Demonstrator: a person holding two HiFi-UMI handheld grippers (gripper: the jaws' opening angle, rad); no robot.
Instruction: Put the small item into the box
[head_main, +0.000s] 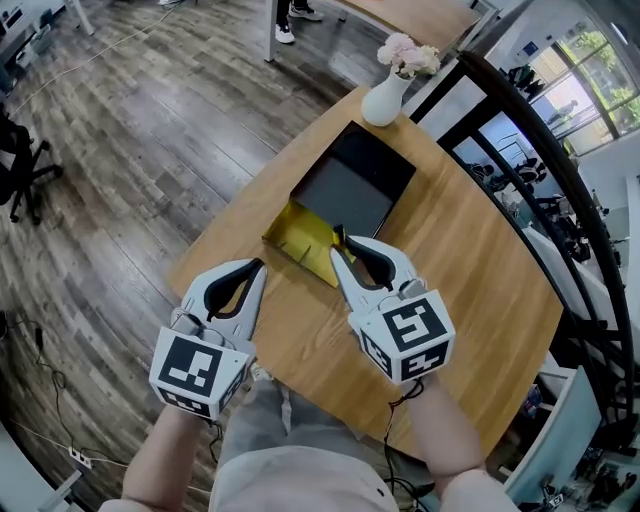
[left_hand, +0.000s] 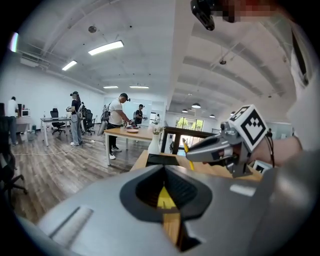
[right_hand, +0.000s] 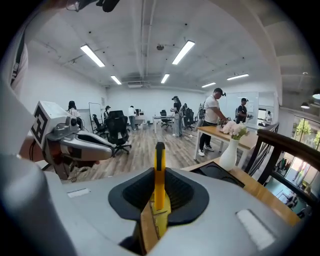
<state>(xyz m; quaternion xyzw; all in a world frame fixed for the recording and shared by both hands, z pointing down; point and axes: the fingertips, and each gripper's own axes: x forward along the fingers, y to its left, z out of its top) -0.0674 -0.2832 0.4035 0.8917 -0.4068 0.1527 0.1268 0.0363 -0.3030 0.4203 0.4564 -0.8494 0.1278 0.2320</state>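
A black box (head_main: 355, 185) lies open on the round wooden table (head_main: 470, 270), its yellow flap (head_main: 298, 238) folded out toward me. My right gripper (head_main: 339, 245) hovers just over that flap, shut on a thin yellow small item with a black tip (right_hand: 159, 172) that sticks up between its jaws. The same small item (left_hand: 185, 148) shows in the left gripper view, poking from the right gripper (left_hand: 192, 153). My left gripper (head_main: 257, 266) hangs at the table's near-left edge, shut with nothing in it. The box (right_hand: 220, 172) sits ahead and to the right.
A white vase with pink flowers (head_main: 388, 95) stands just beyond the box's far corner. A black railing (head_main: 540, 150) curves along the table's right side. Several people stand at desks (right_hand: 215, 131) farther back on the wooden floor.
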